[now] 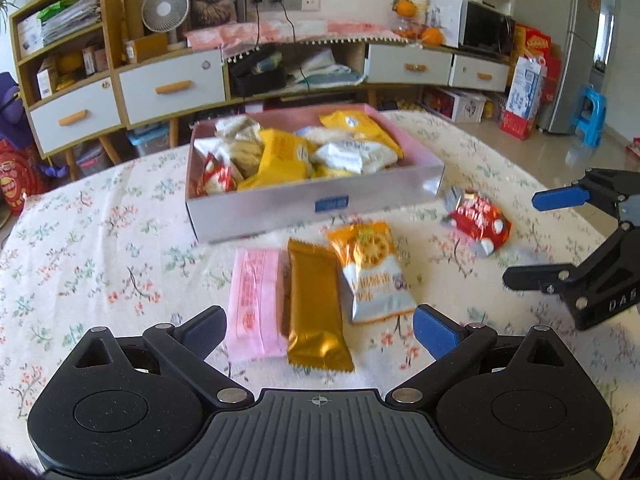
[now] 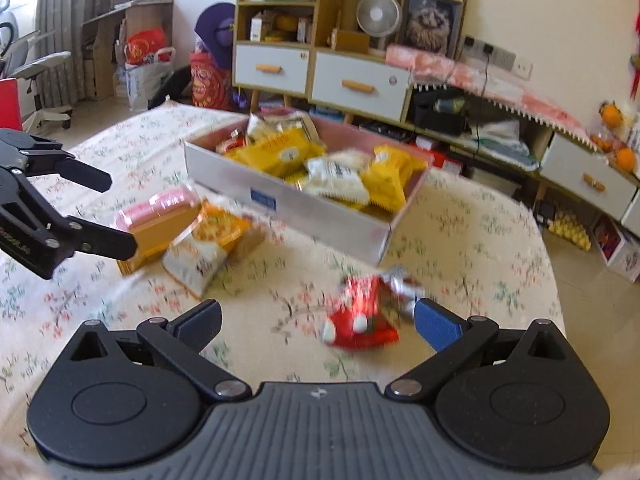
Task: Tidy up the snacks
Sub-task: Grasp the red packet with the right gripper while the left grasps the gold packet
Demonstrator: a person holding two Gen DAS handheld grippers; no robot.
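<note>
Left tongs (image 1: pixel 320 328) agape, glossy gold wrapper (image 1: pixel 316 308), crinkled red packet (image 2: pixel 362 312)

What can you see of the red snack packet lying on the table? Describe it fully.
The red packet is a small, shiny foil-like wrapper, red with white patches and a silvery crimped end. It looks slightly crumpled and lies flat on the floral tablecloth, apart from the box, off its front right corner. In the right wrist view it sits between the open right gripper's fingers, apparently untouched. Its print is too blurred to read.

Left wrist view looks low across the bench (image 1: pixel 80 240) toward the snack box (image 1: pixel 312 200) at 12 o'clock; right wrist view faces it (image 2: pixel 288 208) from the right, sharing both.
</note>
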